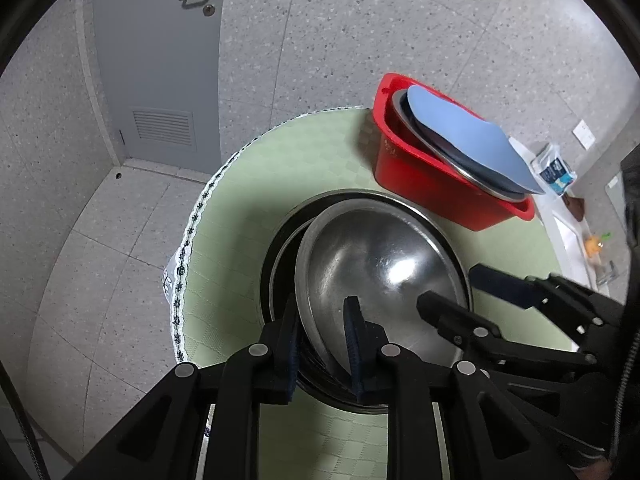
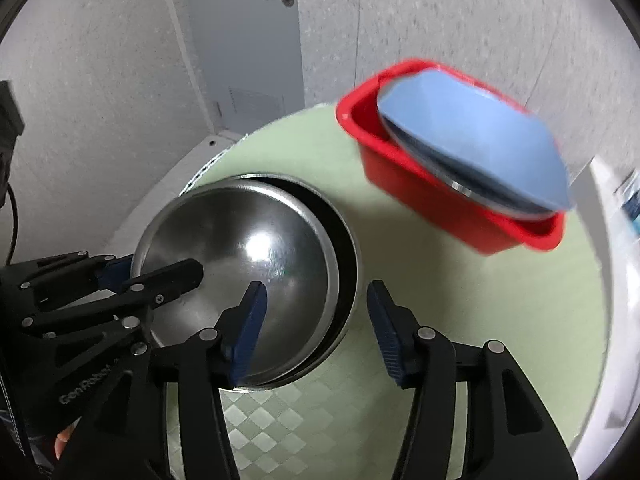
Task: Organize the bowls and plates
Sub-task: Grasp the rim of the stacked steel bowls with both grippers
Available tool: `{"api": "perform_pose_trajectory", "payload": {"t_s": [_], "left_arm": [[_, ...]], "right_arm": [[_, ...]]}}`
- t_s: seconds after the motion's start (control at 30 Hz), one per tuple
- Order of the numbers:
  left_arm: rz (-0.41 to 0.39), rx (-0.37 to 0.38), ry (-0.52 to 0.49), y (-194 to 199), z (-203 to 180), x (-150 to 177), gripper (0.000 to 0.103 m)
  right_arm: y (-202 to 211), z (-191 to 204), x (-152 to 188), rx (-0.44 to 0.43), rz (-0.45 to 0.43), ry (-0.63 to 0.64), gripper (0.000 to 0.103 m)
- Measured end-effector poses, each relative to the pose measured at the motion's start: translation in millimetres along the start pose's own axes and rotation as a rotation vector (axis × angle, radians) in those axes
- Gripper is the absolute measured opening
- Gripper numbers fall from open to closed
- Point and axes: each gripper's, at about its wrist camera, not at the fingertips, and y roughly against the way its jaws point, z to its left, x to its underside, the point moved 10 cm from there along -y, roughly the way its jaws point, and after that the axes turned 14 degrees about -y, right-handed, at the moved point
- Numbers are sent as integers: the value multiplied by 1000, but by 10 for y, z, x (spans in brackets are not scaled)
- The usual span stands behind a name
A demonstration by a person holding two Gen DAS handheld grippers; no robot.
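A shiny steel bowl (image 1: 380, 264) (image 2: 240, 256) sits tilted inside a darker, wider bowl (image 1: 276, 264) (image 2: 346, 264) on the green tablecloth. My left gripper (image 1: 324, 344) (image 2: 146, 274) is shut on the steel bowl's near rim, one finger inside and one outside. My right gripper (image 2: 316, 328) (image 1: 472, 292) stands open at the opposite side. One of its fingers hangs over the bowl's inside, the other over the cloth, and neither pad touches the rims between them. Behind, a red basin (image 1: 432, 192) (image 2: 400, 176) holds a leaning steel plate (image 1: 440, 152) (image 2: 452, 186) and a blue plate (image 1: 460, 132) (image 2: 472, 140).
The round table (image 1: 240, 184) (image 2: 440, 300) ends in a lace-trimmed edge (image 1: 188, 248) at the left, with tiled floor and a grey door (image 1: 160, 60) beyond. A white counter with a blue and white packet (image 1: 556, 168) lies to the right.
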Motion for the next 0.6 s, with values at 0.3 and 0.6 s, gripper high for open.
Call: {"api": "perform_pose_trajectory", "payload": {"t_s": [0.3, 0.6], "left_arm": [[-61, -17, -1, 175, 61, -74, 57], [-35, -58, 55, 51, 267, 72, 74]], "right_arm": [[-119, -62, 53, -77, 57, -81, 55], [-100, -75, 52, -111, 53, -112, 63]]}}
